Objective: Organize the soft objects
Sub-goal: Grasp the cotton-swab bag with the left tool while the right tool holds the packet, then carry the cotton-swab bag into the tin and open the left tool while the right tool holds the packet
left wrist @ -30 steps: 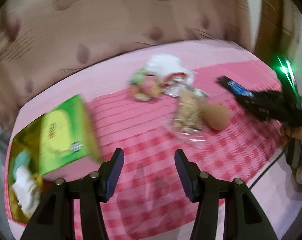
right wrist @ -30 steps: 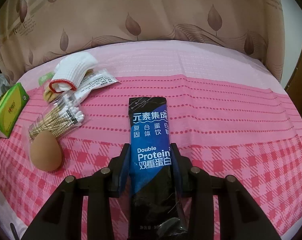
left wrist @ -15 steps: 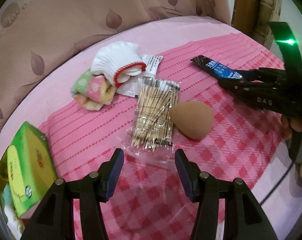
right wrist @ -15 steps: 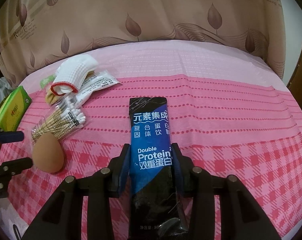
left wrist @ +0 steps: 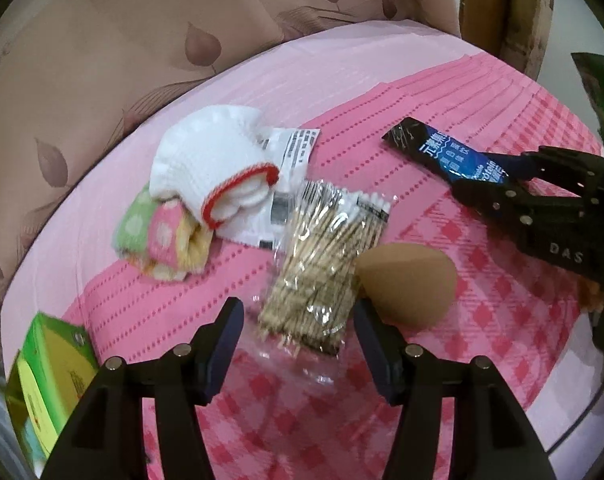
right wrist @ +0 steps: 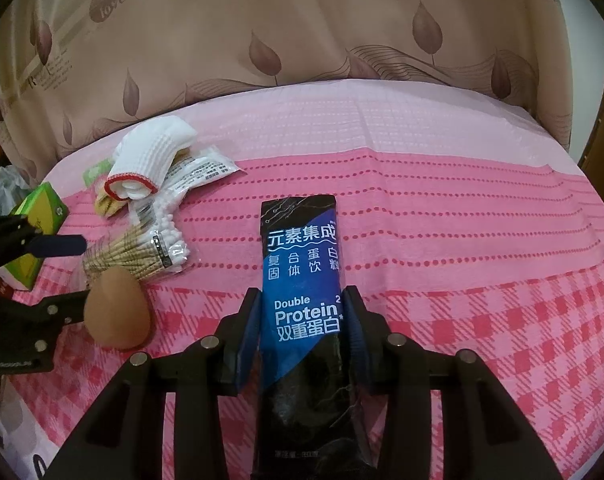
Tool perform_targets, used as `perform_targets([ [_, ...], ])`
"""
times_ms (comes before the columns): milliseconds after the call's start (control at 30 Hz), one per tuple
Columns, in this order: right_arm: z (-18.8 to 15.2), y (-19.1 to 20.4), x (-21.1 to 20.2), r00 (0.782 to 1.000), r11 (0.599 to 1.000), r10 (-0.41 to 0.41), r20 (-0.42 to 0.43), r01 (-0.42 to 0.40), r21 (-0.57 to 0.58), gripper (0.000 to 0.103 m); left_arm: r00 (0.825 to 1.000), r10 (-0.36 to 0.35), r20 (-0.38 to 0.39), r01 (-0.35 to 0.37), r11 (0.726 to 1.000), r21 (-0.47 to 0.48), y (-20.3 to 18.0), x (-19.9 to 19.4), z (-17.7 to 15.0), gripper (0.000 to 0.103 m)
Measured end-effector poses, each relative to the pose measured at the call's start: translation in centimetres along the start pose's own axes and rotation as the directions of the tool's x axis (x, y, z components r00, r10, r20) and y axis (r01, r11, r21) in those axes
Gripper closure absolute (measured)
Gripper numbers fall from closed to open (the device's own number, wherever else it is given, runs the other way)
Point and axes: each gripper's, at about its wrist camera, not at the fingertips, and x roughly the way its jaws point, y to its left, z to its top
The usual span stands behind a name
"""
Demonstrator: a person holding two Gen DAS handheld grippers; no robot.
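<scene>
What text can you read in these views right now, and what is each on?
"Double Protein", "元素集成", "复合蛋白固体饮料", "双重蛋白": dark blue sachet between the right gripper fingers.
"DAS": right gripper's body, in the left wrist view.
Curtain lettering, white packet label, green box: too blurred or small.

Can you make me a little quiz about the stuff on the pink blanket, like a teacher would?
1. True or false: the right gripper is shut on the dark blue protein sachet.
2. What lies just ahead of the open left gripper? A) the white glove B) the bag of cotton swabs C) the green box
3. Fill in: the brown egg-shaped sponge rests right beside the bag of cotton ____.

Key: 1 true; 2 B; 3 swabs. The left gripper's jaws have just been opening, and nothing is clamped between them.
</scene>
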Motion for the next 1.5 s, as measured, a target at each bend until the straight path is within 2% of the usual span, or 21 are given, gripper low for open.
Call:
perform_targets([
  [267,0.1,-0.2,0.0,1.000,1.000,0.015,0.002,-0.015,0.010,0.061,1.000,-0.011,-0.025,0.011,1.000,0.008,-0.3,1.6,1.8,0.044],
  [467,0.1,-0.2,0.0,1.000,1.000,0.019,0.002,-0.019,0.013,0.061,0.999,-0.035,0.006,0.035,0.999,-0.034,-0.2,1.8,1.6,0.045],
  [533,0.1,-0.2,0.0,1.000,1.000,0.018,0.002,-0.018,0.013,0.061,0.998,-0.054,0.015,0.055,0.997,-0.054,-0.2,1.7,1.3,0.061],
  [600,0.1,-0.2,0.0,1.000,1.000,0.017,0.002,-0.017,0.011,0.061,0.997,-0.076,0.020,0.077,0.994,-0.078,0.0,1.4,0.8,0.070],
  [733,0.1,-0.2,0.0,1.000,1.000,0.016,0.002,-0.016,0.011,0.061,0.997,-0.066,0.026,0.068,0.994,-0.083,0.1,0.8,0.0,0.077],
  [1200,0.0,0.0,0.1,1.000,1.000,0.006,0.001,-0.006,0.005,0.061,0.995,-0.063,0.076,0.076,0.981,-0.180,1.4,-2.4,-2.4,0.081],
  [1500,0.0,0.3,0.3,1.000,1.000,-0.008,-0.001,0.008,-0.003,0.061,0.994,-0.003,0.110,0.030,0.969,-0.247,2.4,-5.0,-3.3,0.081],
])
